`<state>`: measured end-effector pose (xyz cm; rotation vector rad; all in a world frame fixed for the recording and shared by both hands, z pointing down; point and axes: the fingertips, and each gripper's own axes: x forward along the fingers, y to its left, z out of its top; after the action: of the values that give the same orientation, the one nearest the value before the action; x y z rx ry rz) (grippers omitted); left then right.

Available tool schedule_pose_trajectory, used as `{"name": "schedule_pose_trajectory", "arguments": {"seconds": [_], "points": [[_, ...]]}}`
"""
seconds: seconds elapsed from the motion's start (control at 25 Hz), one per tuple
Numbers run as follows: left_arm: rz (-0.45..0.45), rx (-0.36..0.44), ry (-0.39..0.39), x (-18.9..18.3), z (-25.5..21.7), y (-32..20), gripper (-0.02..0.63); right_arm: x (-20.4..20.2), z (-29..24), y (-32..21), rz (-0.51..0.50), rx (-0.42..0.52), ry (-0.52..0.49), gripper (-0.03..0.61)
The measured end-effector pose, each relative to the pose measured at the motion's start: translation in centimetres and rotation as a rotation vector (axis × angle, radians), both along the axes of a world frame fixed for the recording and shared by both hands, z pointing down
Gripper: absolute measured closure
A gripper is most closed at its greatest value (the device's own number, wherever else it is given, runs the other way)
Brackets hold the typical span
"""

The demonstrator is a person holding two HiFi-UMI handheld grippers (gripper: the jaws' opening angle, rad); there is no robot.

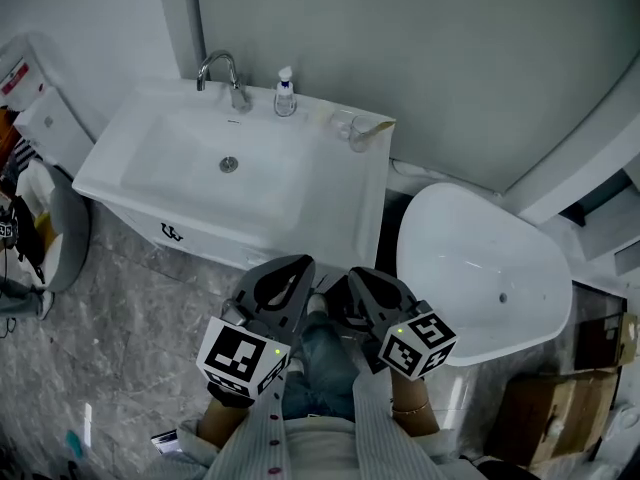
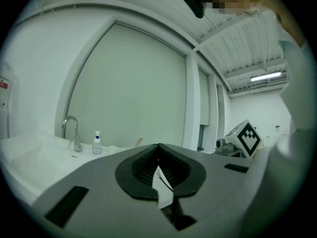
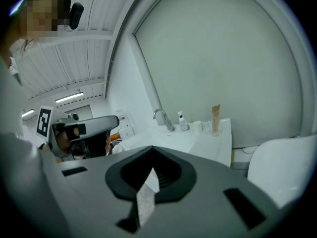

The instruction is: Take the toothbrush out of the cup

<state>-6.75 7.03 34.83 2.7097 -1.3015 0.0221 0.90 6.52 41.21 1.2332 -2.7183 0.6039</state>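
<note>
Both tongs sit low at 6 o'clock in my head view, in front of the vanity. I read the left gripper (image 1: 288, 270) as jaws pressed together, tips meeting with nothing between them. The right gripper (image 1: 362, 280) is the same: closed tight and empty.

The toothbrush (image 1: 377, 125) leans in the cup (image 1: 359, 138) on the counter's back right corner. That is about 1 o'clock from my grippers and well apart from both.

The soap bottle (image 1: 285, 94) is at 12 o'clock and the faucet (image 1: 225, 76) at 11, both behind the sink basin (image 1: 200, 183). A white bathtub (image 1: 470, 268) is at 3 o'clock.
</note>
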Motion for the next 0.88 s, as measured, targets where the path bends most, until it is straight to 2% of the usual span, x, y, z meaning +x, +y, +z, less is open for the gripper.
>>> {"name": "schedule_pose_trajectory", "arguments": {"seconds": [0.44,0.88], "points": [[0.000,-0.021,-0.019,2.2,-0.5,-11.1,0.597,1.6,-0.8,-11.3,-0.017,-0.018,-0.014,0.567],[0.028,-0.018,-0.044,6.0,-1.8,-19.7,0.597,4.0,-1.8,-19.5,-0.035,-0.018,-0.019,0.568]]}}
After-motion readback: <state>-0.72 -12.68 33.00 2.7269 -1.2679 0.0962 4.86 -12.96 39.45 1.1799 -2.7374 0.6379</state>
